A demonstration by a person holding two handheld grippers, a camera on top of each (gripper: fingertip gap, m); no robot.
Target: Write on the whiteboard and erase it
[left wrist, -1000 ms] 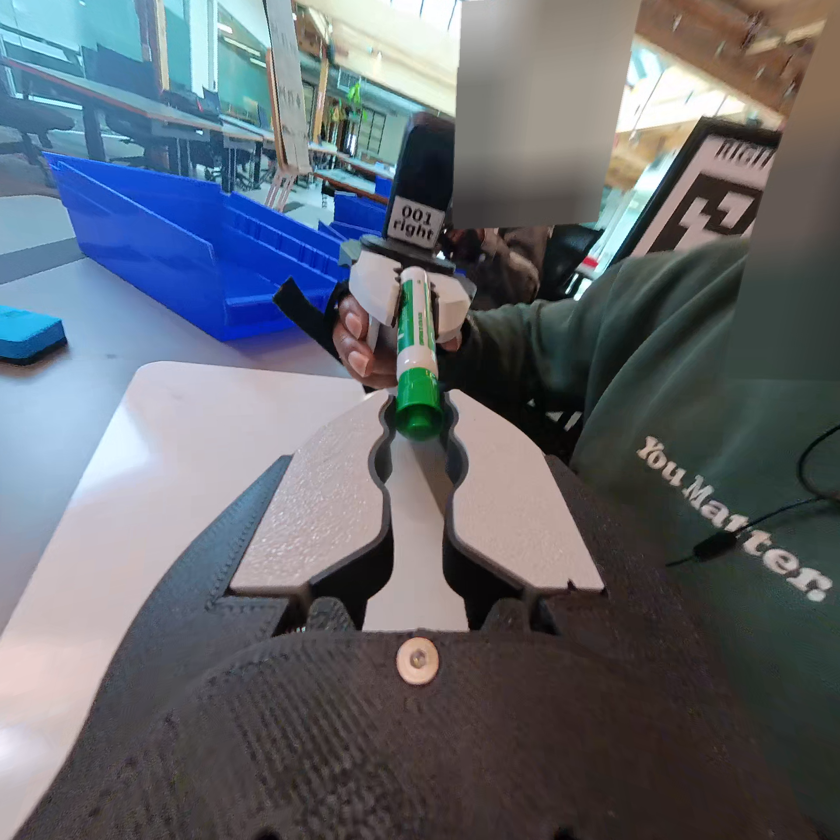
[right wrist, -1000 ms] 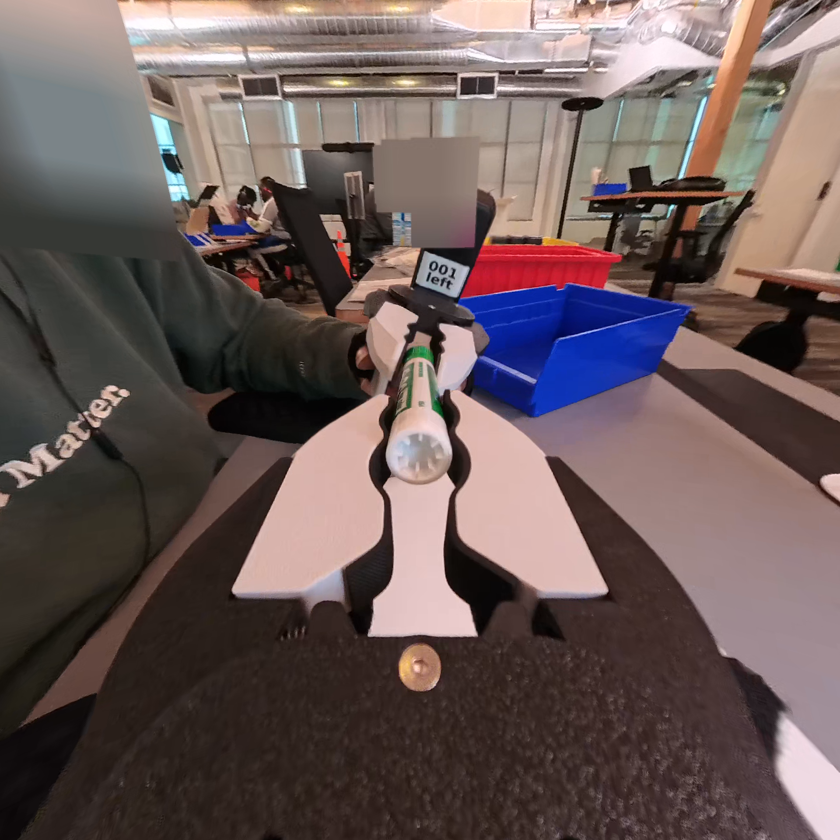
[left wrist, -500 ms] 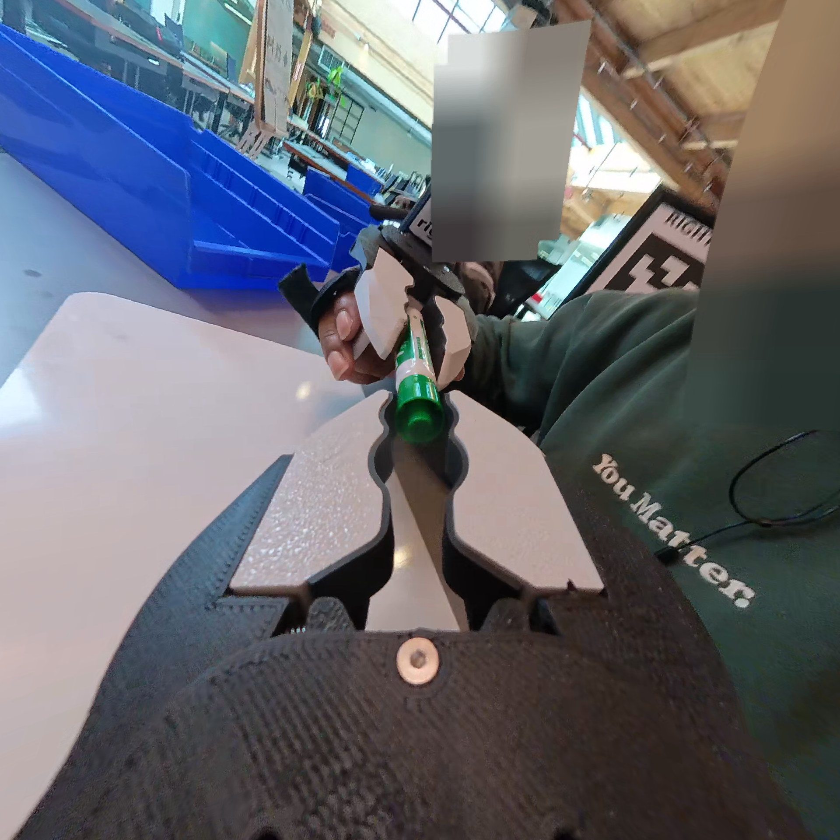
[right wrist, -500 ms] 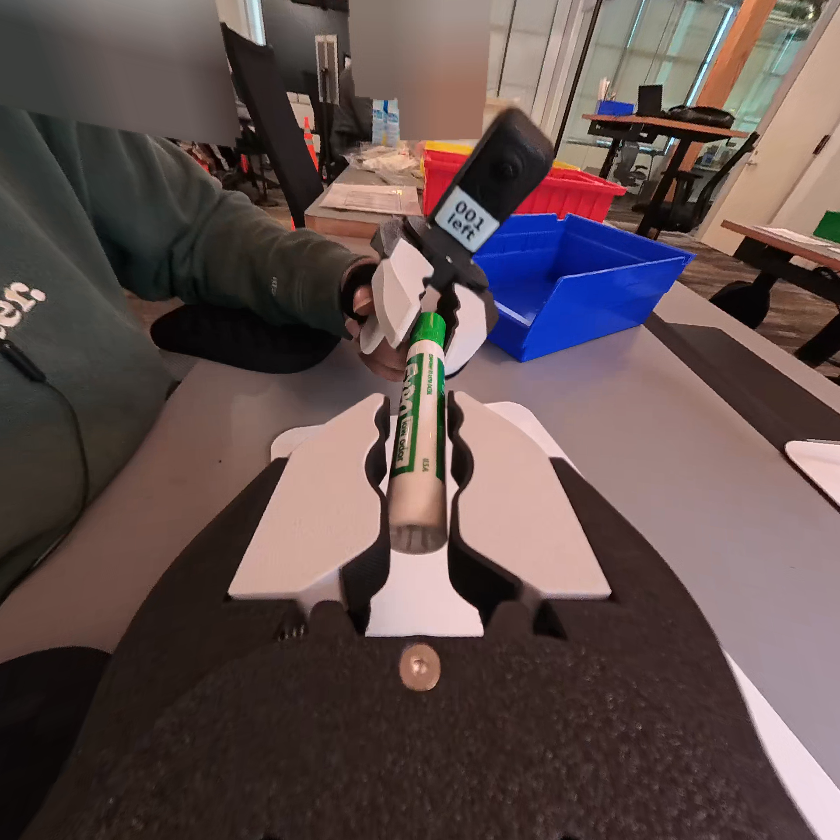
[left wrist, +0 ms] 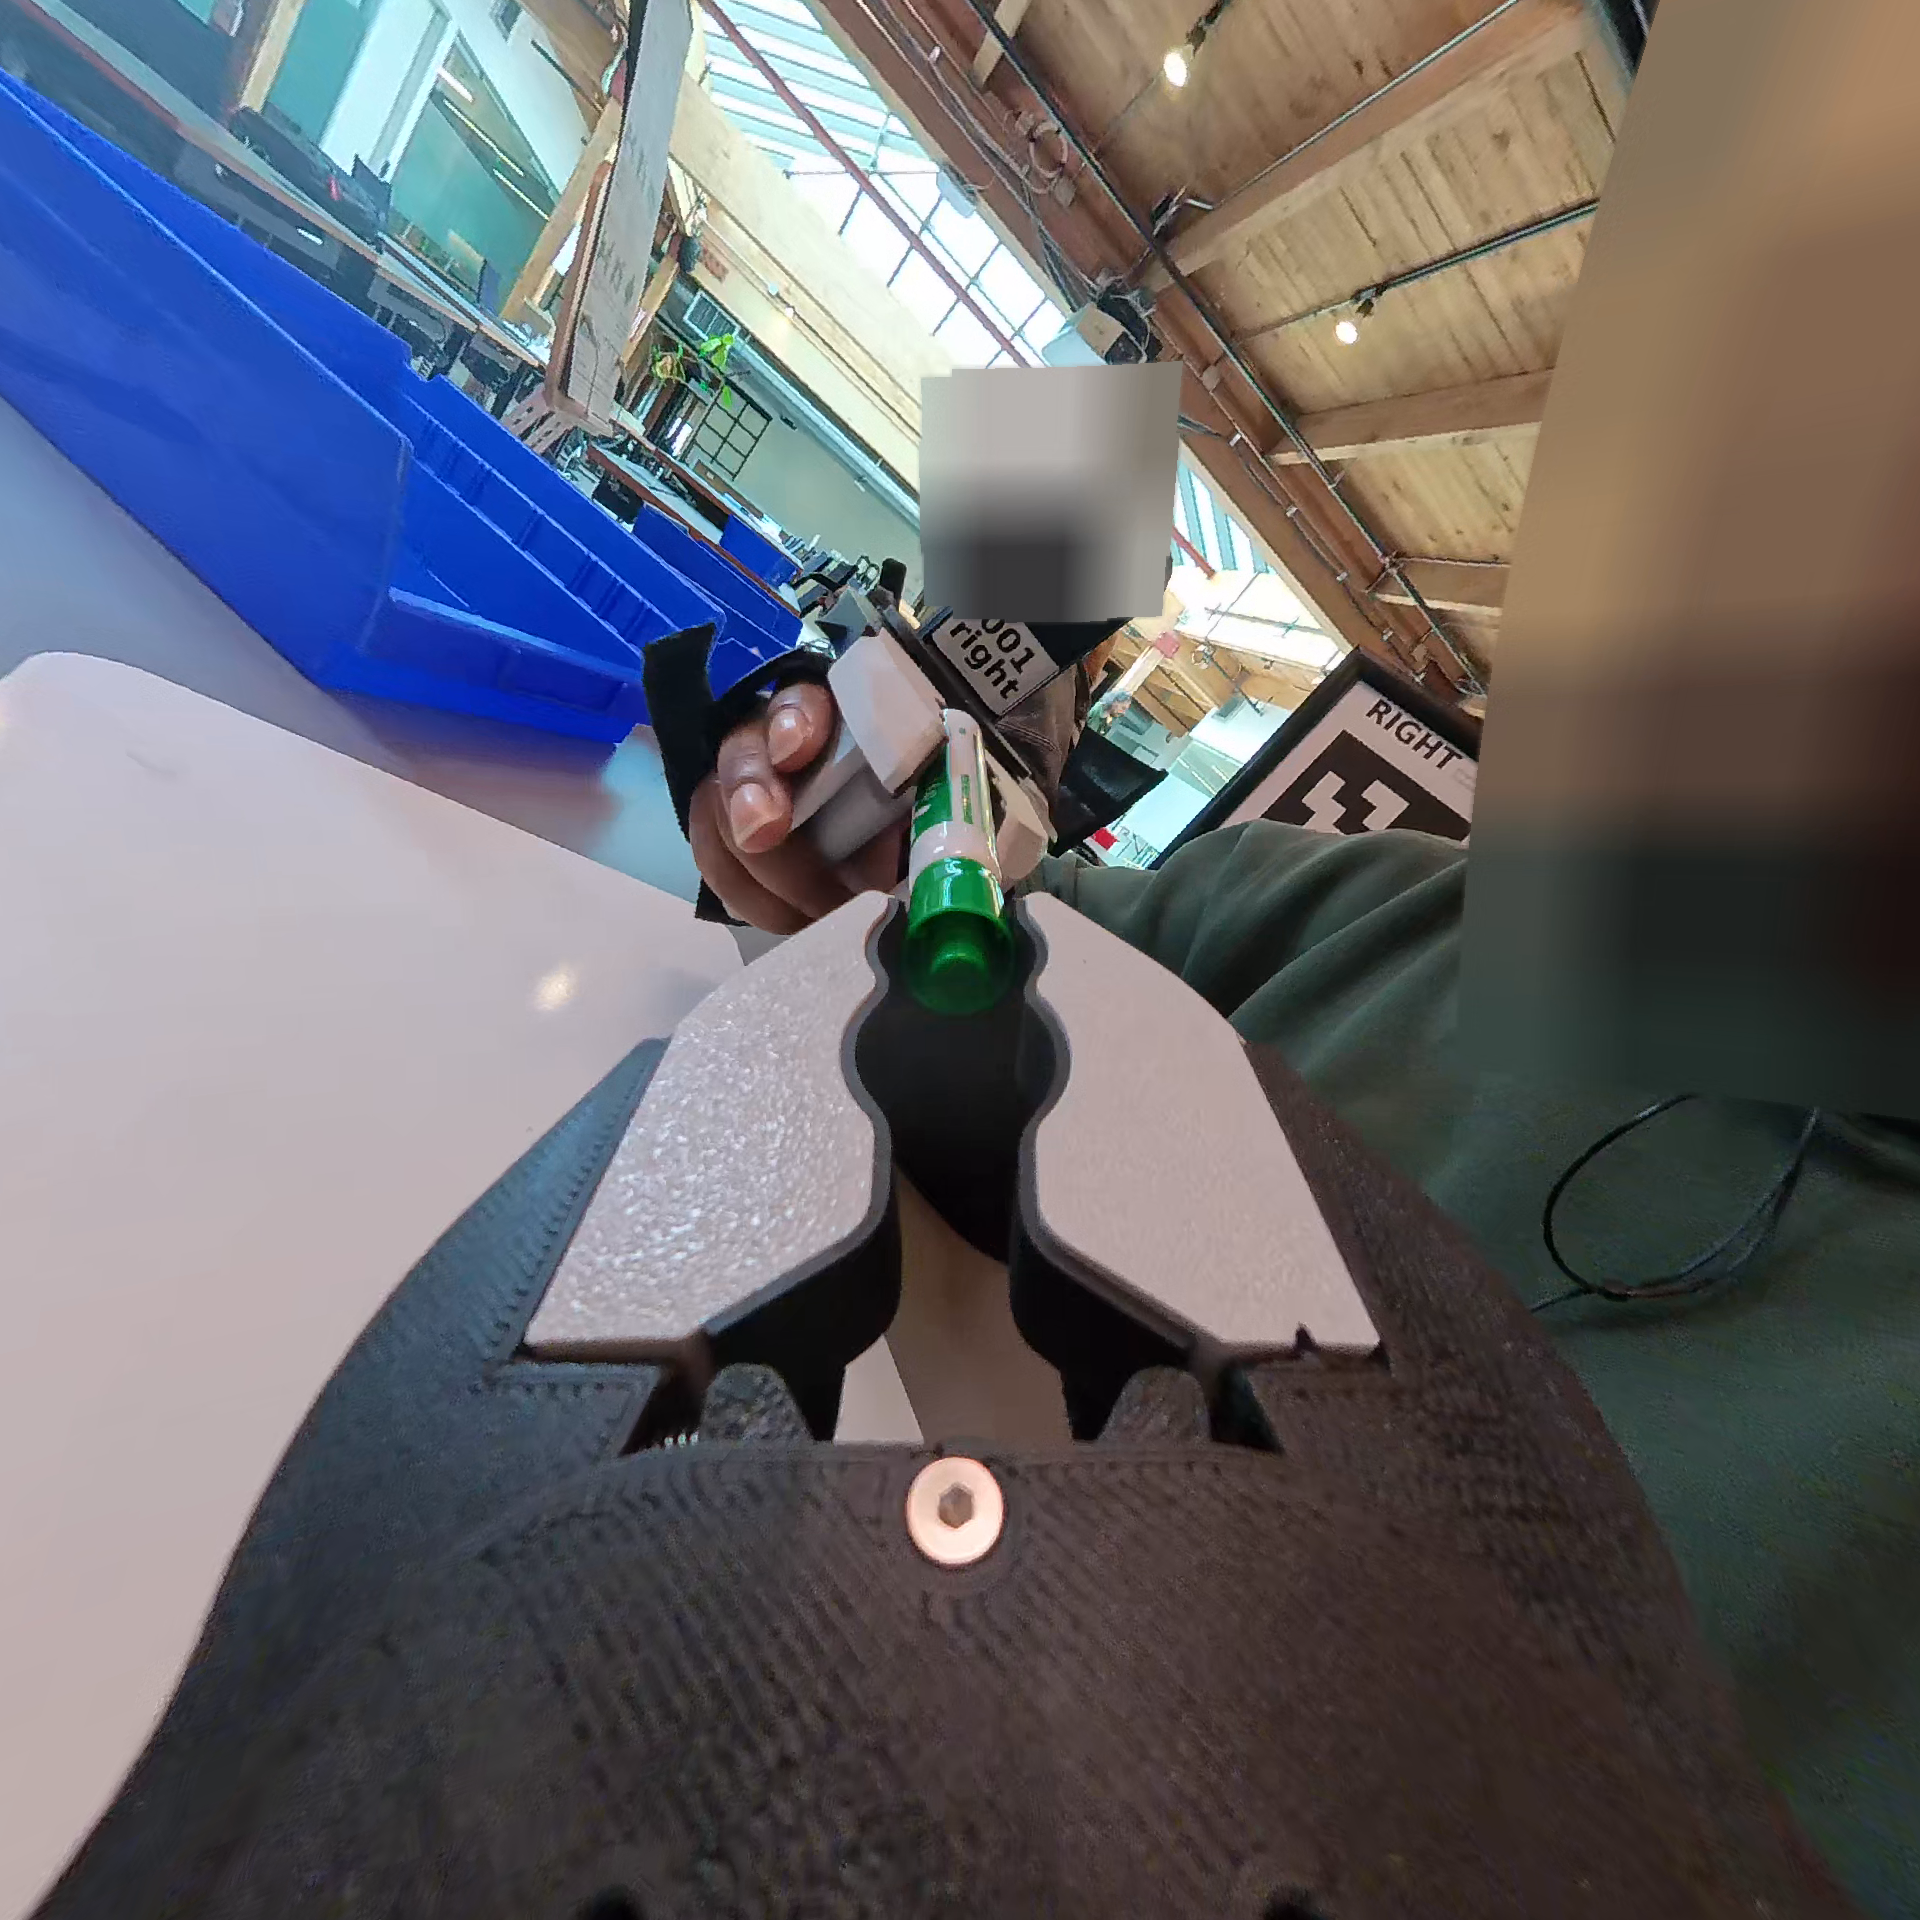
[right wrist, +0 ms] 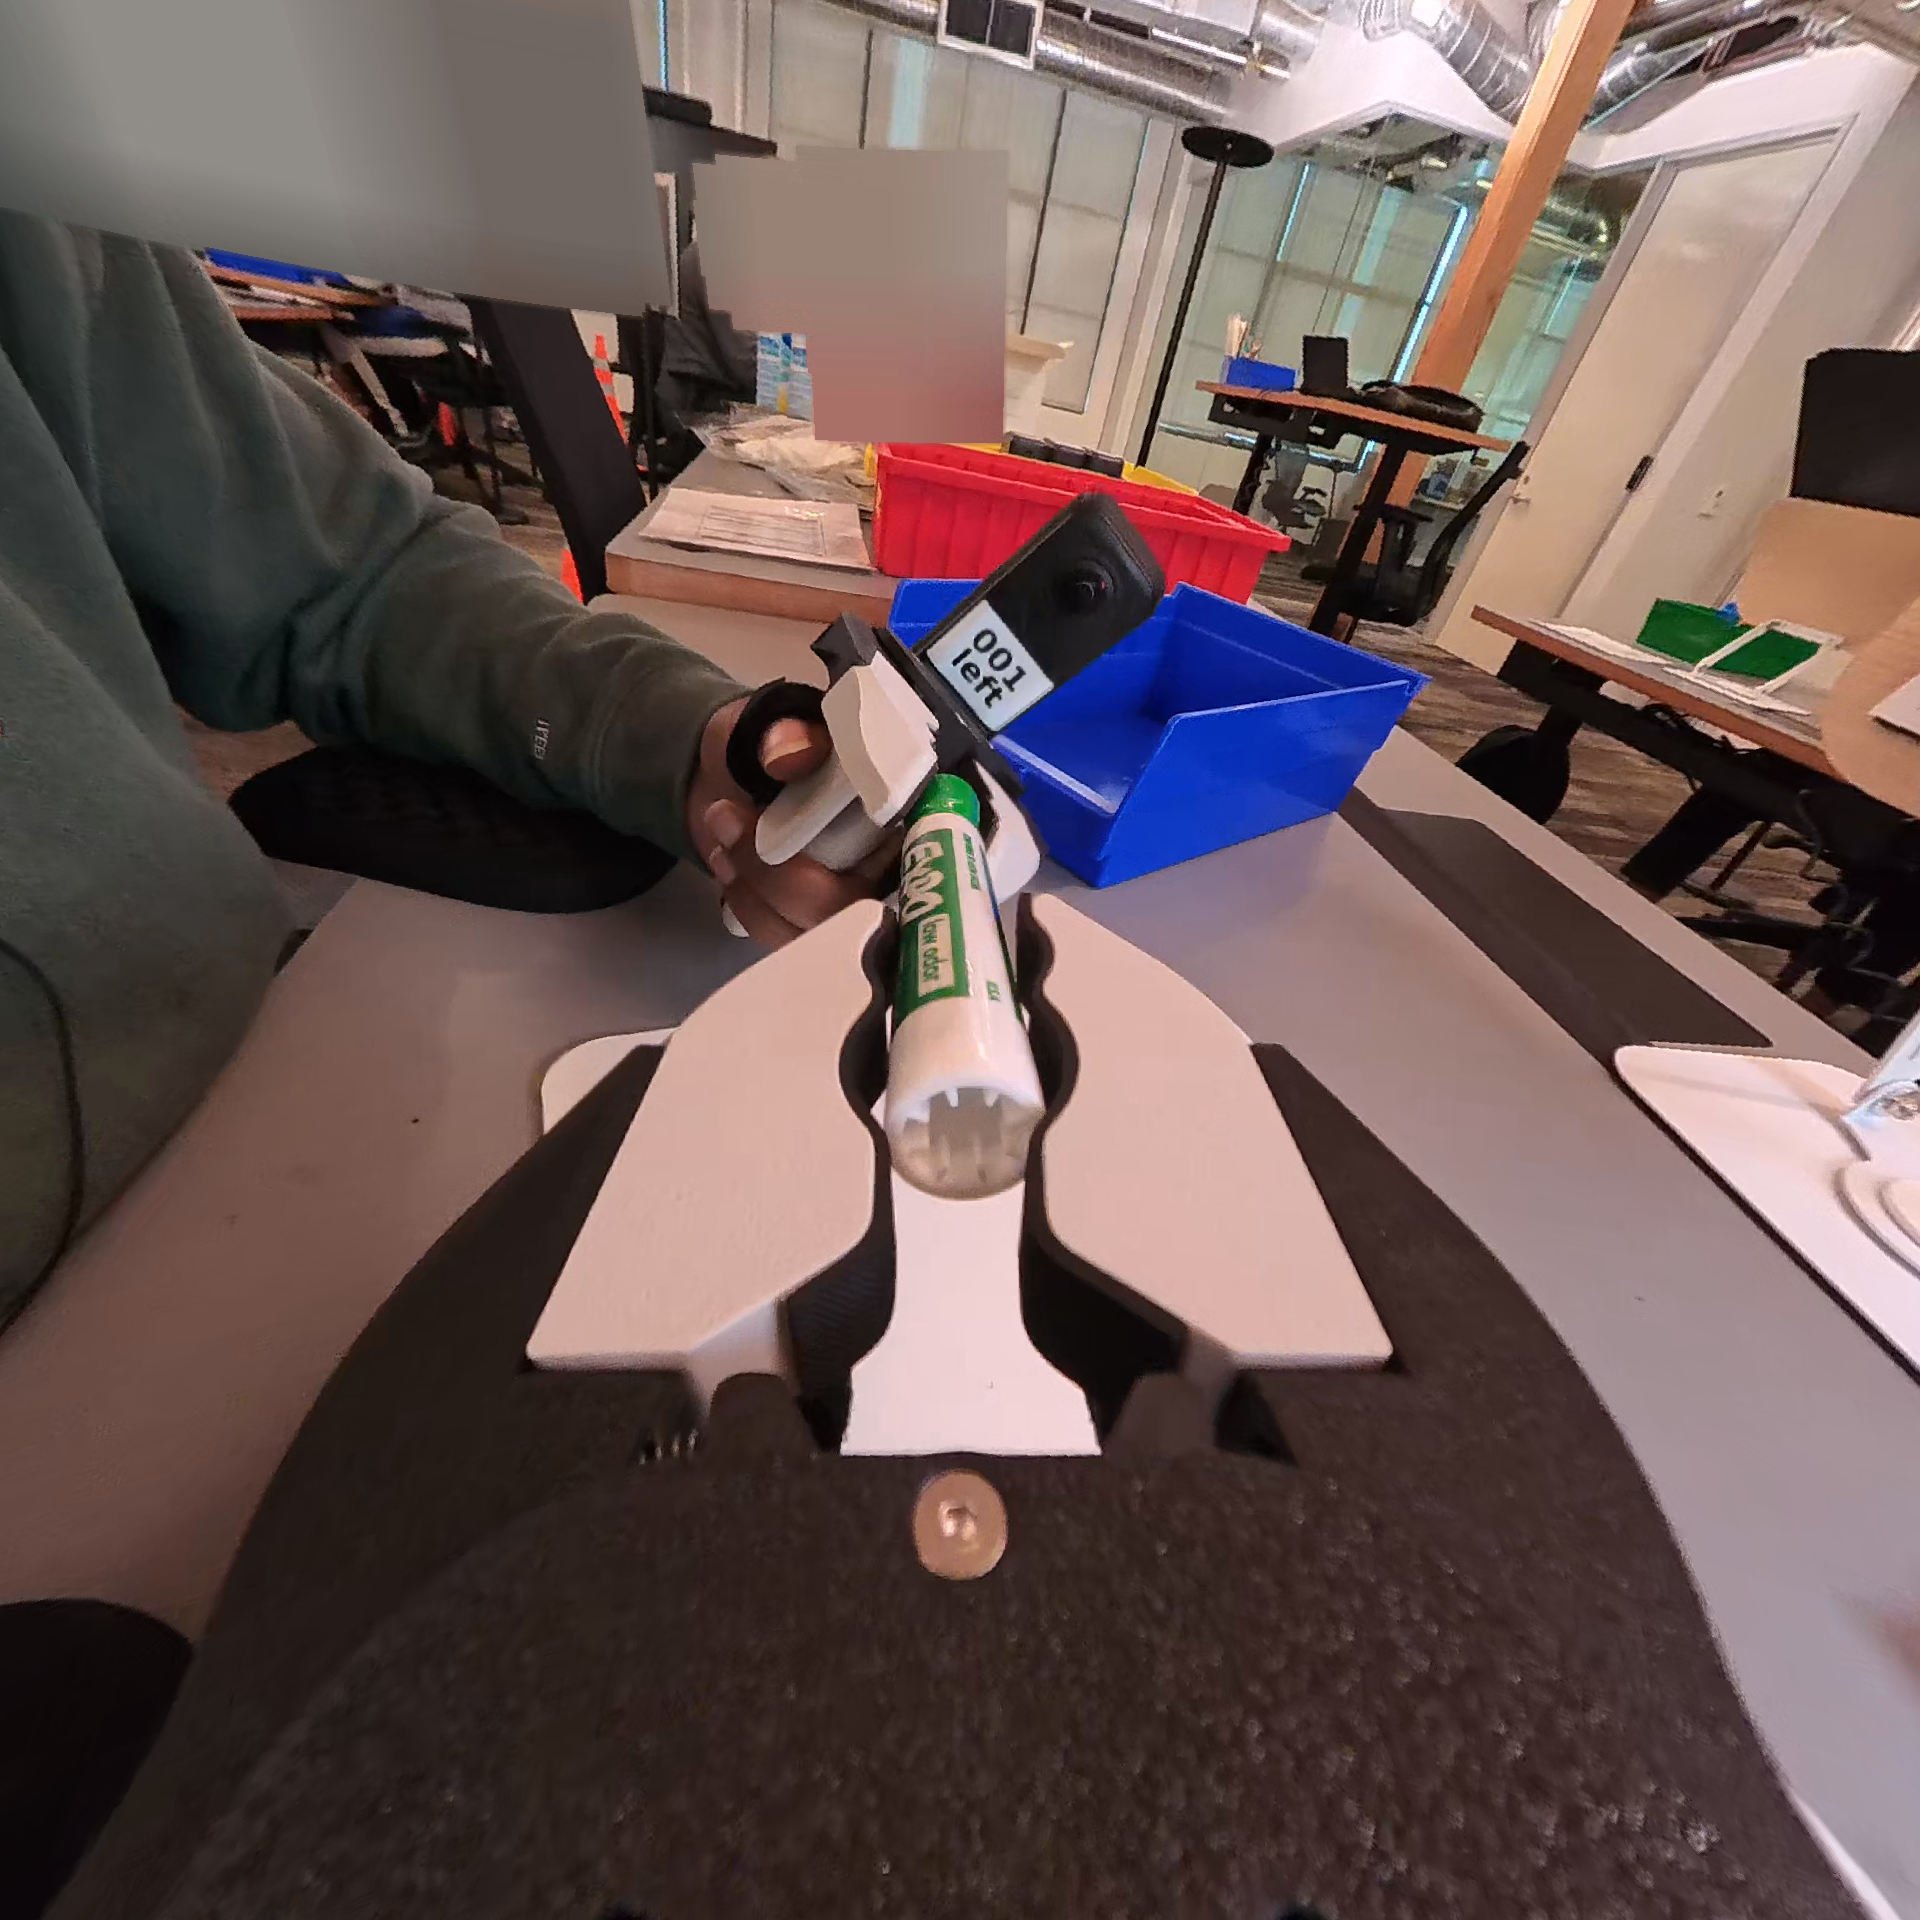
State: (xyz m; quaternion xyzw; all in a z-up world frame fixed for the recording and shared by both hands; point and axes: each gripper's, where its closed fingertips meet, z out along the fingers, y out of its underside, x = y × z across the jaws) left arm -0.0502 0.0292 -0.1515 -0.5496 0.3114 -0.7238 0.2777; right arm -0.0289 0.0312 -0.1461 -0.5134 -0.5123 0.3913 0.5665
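A green-and-white marker (right wrist: 956, 1029) is held between my two grippers, above the whiteboard (left wrist: 260, 987). My left gripper (left wrist: 956, 925) is shut on the marker's green cap (left wrist: 951, 940). In the right wrist view it (right wrist: 940, 800) shows farther off with the cap end between its fingers. My right gripper (right wrist: 956, 914) is shut on the white barrel, whose open rear end points at the camera. In the left wrist view it (left wrist: 951, 790) grips the barrel (left wrist: 961, 800) just behind the cap. The cap sits on the barrel. A corner of the whiteboard (right wrist: 582, 1070) shows under my right gripper.
A blue bin (left wrist: 208, 468) stands beyond the whiteboard on the grey table (right wrist: 1351, 1039). Another blue bin (right wrist: 1195, 727) and a red bin (right wrist: 1039, 509) stand behind the left gripper. A second white board (right wrist: 1714, 1122) lies at the right. The person's green sleeve (right wrist: 364, 623) is at the left.
Both grippers have tilted and turned while holding the marker. The barrel has slid deeper between my right fingers than a second ago. The blue eraser has left the left wrist view.
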